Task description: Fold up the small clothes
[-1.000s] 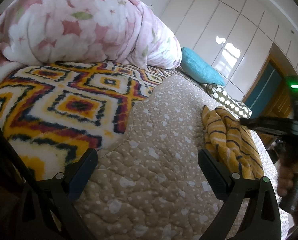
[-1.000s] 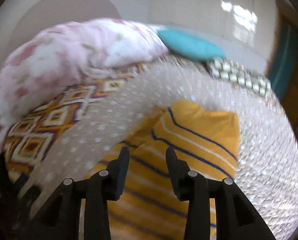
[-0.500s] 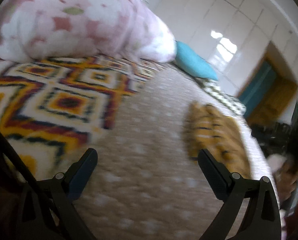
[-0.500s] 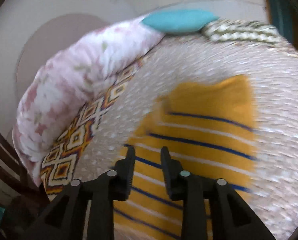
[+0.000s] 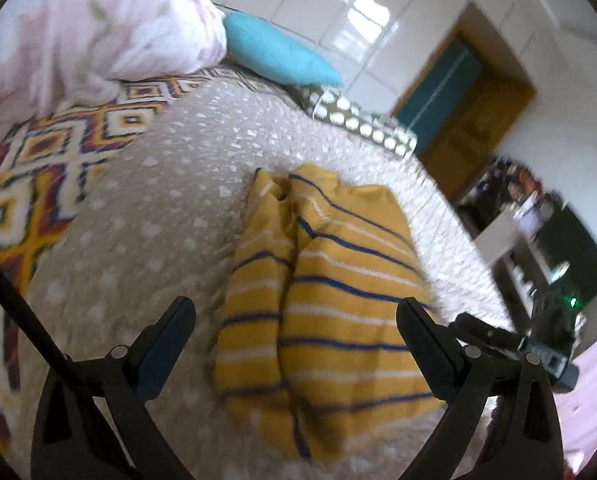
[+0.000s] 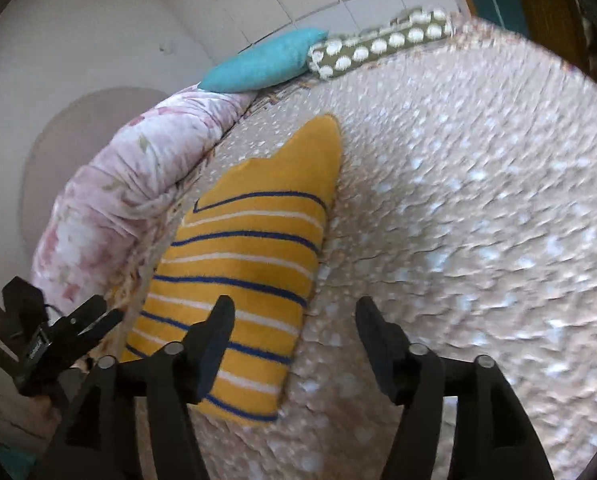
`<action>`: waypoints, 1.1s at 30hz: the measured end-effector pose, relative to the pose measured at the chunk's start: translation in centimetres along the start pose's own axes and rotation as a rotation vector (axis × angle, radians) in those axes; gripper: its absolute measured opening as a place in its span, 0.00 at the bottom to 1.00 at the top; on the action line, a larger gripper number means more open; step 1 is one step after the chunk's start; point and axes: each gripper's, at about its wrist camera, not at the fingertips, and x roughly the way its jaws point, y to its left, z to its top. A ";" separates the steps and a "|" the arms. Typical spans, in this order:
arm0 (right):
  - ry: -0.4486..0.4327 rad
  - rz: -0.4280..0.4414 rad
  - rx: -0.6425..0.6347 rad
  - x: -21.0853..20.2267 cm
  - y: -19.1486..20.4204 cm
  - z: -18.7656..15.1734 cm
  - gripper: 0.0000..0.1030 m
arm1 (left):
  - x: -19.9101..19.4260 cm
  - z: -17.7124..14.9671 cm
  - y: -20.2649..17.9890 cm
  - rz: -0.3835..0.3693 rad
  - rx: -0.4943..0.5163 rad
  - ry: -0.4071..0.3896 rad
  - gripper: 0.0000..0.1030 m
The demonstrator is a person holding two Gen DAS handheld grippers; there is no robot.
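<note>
Lying folded: soft striped knit garment (image 5: 322, 300)

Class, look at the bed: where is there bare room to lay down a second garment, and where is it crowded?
Free: the dotted beige quilt right of the striped yellow garment, and the strip between it and the patterned blanket. Crowded: the far end, with floral duvet, teal cushion and spotted cushion.
</note>
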 end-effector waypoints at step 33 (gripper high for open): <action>-0.266 0.056 0.311 -9.7 -13.4 -2.2 0.43 | 6.1 1.0 -13.5 -0.154 0.087 0.215 0.57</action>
